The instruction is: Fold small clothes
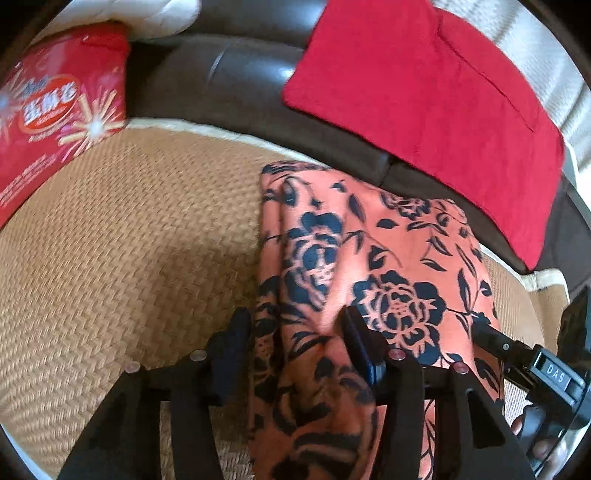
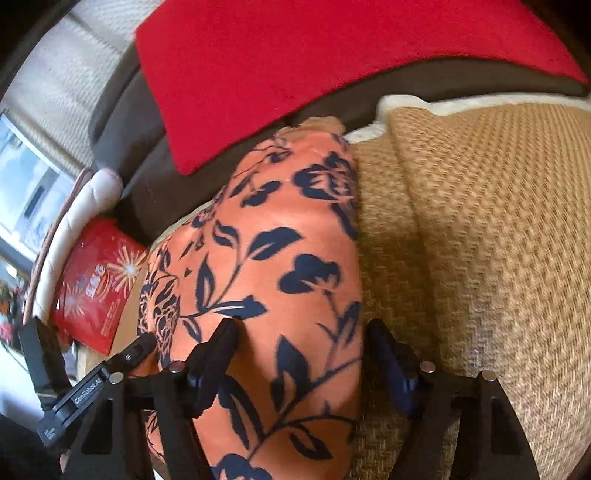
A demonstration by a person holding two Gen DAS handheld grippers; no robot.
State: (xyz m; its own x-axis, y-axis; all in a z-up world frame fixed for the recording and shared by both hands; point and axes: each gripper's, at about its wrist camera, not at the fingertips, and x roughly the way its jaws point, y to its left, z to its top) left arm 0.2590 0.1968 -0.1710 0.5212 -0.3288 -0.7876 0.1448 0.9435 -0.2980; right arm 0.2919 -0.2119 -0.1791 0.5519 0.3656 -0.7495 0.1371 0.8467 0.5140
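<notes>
An orange garment with a dark blue flower print [image 1: 388, 251] [image 2: 288, 229] lies folded on a woven straw mat [image 1: 129, 240] [image 2: 480, 221]. My left gripper [image 1: 295, 328] straddles the garment's left edge near me. Its jaws are partly apart, with a raised fold of cloth between them, and I see no firm pinch. My right gripper [image 2: 301, 336] stands open over the garment's right edge, one finger on the cloth and the other just off it above the mat. Each gripper's tip shows at the edge of the other's view, so they are close together.
A plain red cushion [image 1: 424, 92] [image 2: 295, 55] leans on the dark leather sofa back [image 1: 229, 74] behind the garment. A red printed box [image 1: 55, 110] [image 2: 96, 280] lies at the mat's left. A white cushion [image 1: 147, 14] sits beyond it. Bare mat spreads on both sides.
</notes>
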